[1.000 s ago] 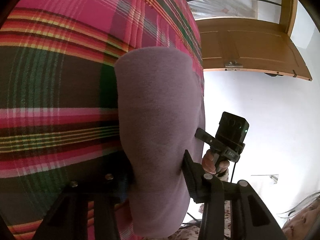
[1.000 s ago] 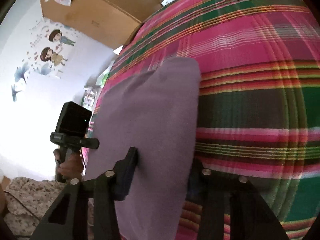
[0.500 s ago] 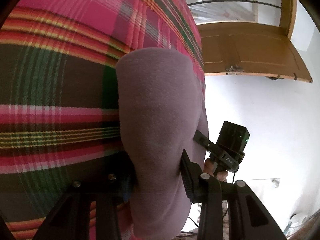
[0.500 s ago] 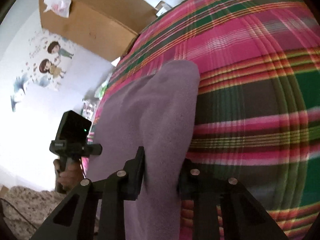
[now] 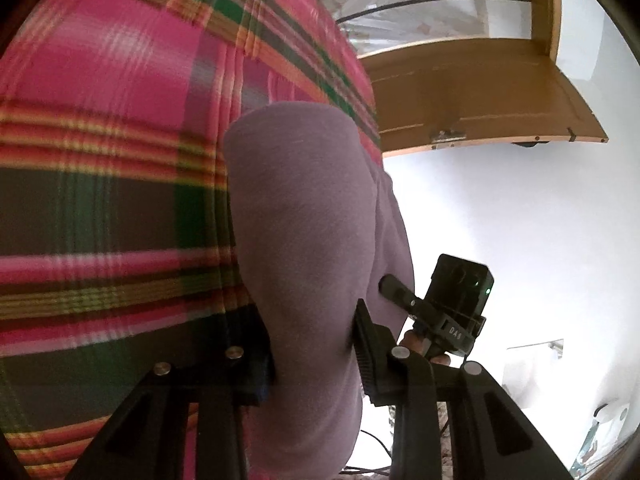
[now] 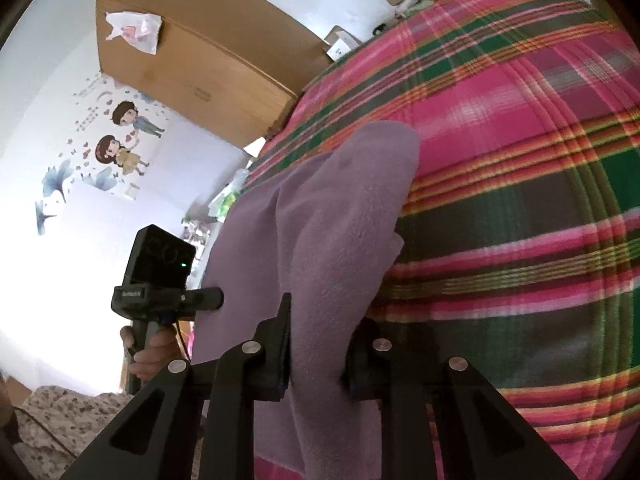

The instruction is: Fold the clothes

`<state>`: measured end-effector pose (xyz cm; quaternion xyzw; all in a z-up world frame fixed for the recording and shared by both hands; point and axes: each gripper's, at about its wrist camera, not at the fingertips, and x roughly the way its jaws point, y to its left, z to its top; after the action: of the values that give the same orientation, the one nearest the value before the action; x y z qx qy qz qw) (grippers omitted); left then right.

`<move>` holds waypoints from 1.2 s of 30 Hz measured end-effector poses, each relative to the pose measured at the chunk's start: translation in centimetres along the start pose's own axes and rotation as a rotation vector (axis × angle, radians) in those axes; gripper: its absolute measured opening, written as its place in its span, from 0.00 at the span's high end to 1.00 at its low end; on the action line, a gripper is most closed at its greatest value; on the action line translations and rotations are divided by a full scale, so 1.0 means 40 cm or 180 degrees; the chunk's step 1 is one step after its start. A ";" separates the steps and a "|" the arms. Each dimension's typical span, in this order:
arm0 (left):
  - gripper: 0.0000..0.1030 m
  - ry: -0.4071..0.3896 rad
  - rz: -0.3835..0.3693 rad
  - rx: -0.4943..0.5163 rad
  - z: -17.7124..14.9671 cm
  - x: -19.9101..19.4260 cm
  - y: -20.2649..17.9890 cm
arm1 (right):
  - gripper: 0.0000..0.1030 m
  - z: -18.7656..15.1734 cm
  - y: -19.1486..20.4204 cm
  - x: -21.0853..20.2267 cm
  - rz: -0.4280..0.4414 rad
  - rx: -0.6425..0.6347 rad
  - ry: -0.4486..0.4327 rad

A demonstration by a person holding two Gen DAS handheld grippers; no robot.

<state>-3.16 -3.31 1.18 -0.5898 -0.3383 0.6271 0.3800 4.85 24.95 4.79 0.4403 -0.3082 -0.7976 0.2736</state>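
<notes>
A soft, fleecy mauve garment [image 5: 304,216] is lying draped over a pink, green and orange plaid bed cover [image 5: 104,184] — at its edge, beside a white wall. The left hand-held gripper [image 5: 314,354] is pinching one bunched fold of it, its jaws having just been closing. The right hand-held gripper [image 6: 316,354] is clamping another fold — jaws likewise just closing on the cloth.
</notes>
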 end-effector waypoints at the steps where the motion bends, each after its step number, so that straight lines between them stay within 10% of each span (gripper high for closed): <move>1: 0.67 -0.0026 -0.0002 0.0019 0.008 -0.009 -0.004 | 0.80 0.003 0.006 0.002 0.0016 -0.0013 -0.0014; 36: 0.67 -0.0694 0.0159 -0.0120 0.298 -0.204 0.110 | 0.80 0.253 0.111 0.317 0.0117 -0.0283 0.0103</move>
<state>-15.25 -12.30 2.18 -0.5334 -0.3744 0.6904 0.3141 -9.08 15.57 5.56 0.4349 -0.2760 -0.7982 0.3125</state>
